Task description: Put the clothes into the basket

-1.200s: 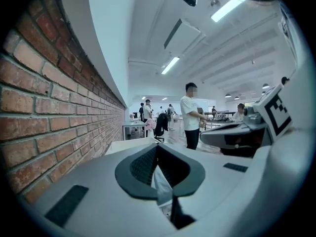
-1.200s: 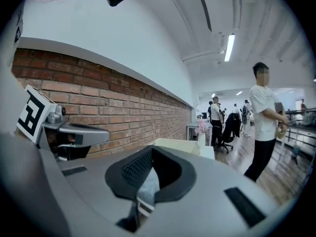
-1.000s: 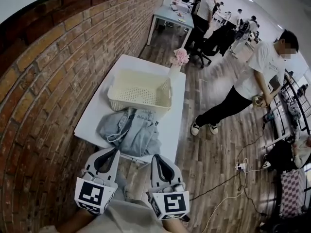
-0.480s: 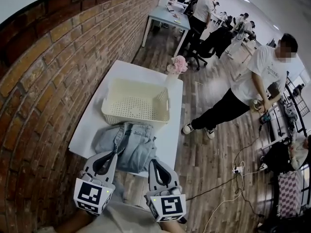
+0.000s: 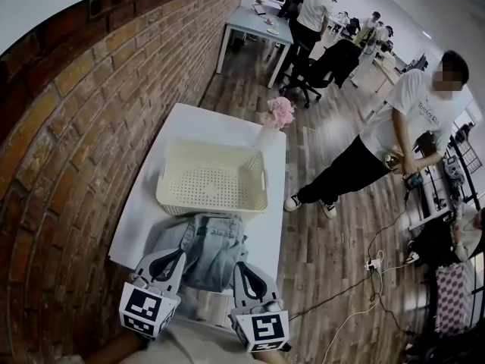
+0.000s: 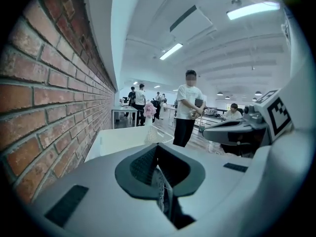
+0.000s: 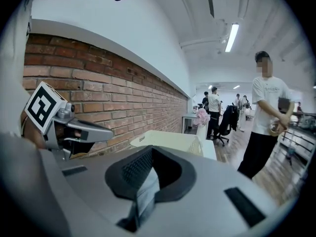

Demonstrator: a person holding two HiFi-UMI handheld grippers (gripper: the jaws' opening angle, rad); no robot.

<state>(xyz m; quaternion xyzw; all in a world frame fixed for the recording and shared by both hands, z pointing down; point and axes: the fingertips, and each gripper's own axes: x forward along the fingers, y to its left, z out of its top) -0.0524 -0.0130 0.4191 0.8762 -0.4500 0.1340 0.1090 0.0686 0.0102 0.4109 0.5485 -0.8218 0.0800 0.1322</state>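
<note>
Both tools are seen with their jaws pressed together and nothing held: the left gripper (image 5: 176, 254) and the right gripper (image 5: 244, 268) are pointed forward and slightly down at the near edge of a white table (image 5: 142, 217). Directly ahead of them, and bracketed by the two, a crumpled pile of blue denim clothes (image 5: 206, 243) is left on the tabletop, not yet in the basket. The left jaw tips are lined up with the pile's left edge and the right tips with its right edge, so neither hand is judged the nearer; contact with the cloth cannot be made out. Just beyond the pile, and close against it, the empty cream perforated basket (image 5: 211, 205) is set with its long side across the line of approach, so the clothes need only be carried straight away from the grippers. A vase of pink flowers (image 5: 279, 114) is stood at the far corner, with a brick wall (image 5: 68, 127) alongside.
</note>
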